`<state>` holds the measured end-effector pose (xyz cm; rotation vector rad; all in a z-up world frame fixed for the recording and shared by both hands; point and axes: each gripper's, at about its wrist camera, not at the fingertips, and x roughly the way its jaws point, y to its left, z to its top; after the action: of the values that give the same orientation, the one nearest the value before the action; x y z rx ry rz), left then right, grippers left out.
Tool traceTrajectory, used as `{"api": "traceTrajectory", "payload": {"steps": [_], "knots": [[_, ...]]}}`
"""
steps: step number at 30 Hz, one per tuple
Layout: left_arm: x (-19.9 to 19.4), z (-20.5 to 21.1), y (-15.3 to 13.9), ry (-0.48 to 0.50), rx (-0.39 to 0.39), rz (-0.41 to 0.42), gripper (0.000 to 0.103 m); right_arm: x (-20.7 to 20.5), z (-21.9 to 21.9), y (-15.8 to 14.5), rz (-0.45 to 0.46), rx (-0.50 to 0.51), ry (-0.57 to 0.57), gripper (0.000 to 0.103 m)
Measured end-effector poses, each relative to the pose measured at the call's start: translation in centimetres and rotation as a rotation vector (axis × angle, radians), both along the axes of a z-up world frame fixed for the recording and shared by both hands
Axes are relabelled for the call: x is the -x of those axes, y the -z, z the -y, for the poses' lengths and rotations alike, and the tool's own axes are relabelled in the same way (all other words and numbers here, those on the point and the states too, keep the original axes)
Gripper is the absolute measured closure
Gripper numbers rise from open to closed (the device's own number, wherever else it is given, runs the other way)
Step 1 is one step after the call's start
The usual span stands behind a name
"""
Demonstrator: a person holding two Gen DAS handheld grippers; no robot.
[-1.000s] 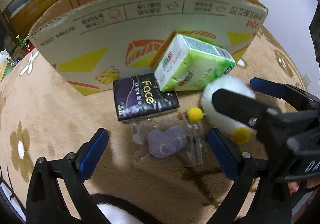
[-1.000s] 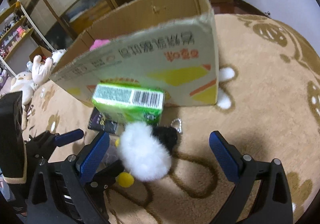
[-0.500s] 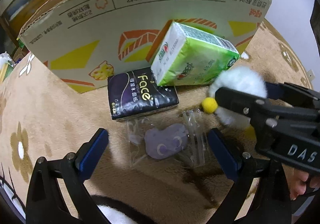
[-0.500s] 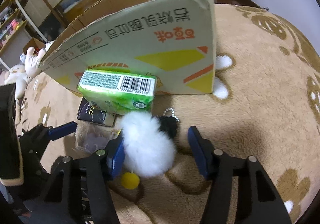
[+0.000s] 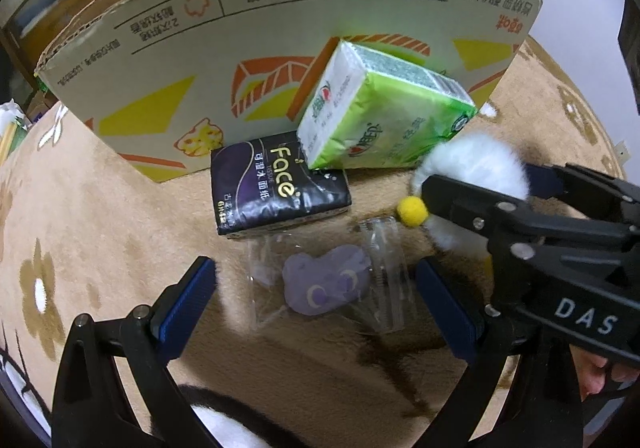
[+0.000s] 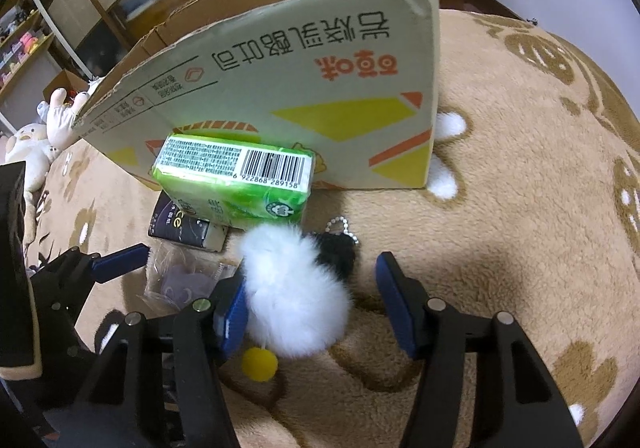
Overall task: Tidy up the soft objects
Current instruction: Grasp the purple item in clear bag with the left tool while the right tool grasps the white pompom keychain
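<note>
A white fluffy toy with yellow pom-poms, a black part and a bead chain lies on the tan carpet, just in front of a green tissue pack. My right gripper straddles the toy. Its left pad touches the fluff, and a strip of carpet shows between the toy and the right pad. From the left wrist, that gripper comes in from the right around the toy. My left gripper stands wide open above a clear bag holding a purple plush. A dark "Face" tissue pack lies just beyond.
A large open cardboard box stands close behind the packs; the green pack leans on its wall. Plush animals lie far left on the carpet. Wooden shelves stand behind the box. Bare carpet stretches to the right.
The right gripper's jaws have narrowed from wide open to close around the white toy, which has stayed on the carpet. The left gripper has stayed open over the clear bag.
</note>
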<state>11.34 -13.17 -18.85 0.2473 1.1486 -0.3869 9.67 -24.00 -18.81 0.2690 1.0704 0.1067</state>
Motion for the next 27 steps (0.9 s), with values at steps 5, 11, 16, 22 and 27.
{"api": "traceTrajectory", "payload": {"steps": [5, 11, 16, 22, 27], "knots": [[-0.1, 0.2, 0.4, 0.004, -0.018, 0.001, 0.004, -0.2, -0.2, 0.2, 0.002, -0.003, -0.001, 0.04], [0.2, 0.4, 0.7, -0.017, -0.008, 0.009, 0.012, 0.1, -0.5, 0.1, 0.008, 0.026, -0.009, 0.042], [0.2, -0.6, 0.7, -0.048, 0.017, 0.002, 0.02, 0.4, -1.4, 0.0, 0.018, 0.073, -0.018, 0.042], [0.7, -0.4, 0.3, -0.021, 0.0, 0.021, 0.025, 0.9, -1.5, 0.0, 0.025, 0.087, -0.017, 0.042], [0.4, -1.4, -0.2, -0.026, 0.042, 0.006, 0.027, 1.4, -1.5, -0.2, 0.045, 0.106, 0.017, 0.047]]}}
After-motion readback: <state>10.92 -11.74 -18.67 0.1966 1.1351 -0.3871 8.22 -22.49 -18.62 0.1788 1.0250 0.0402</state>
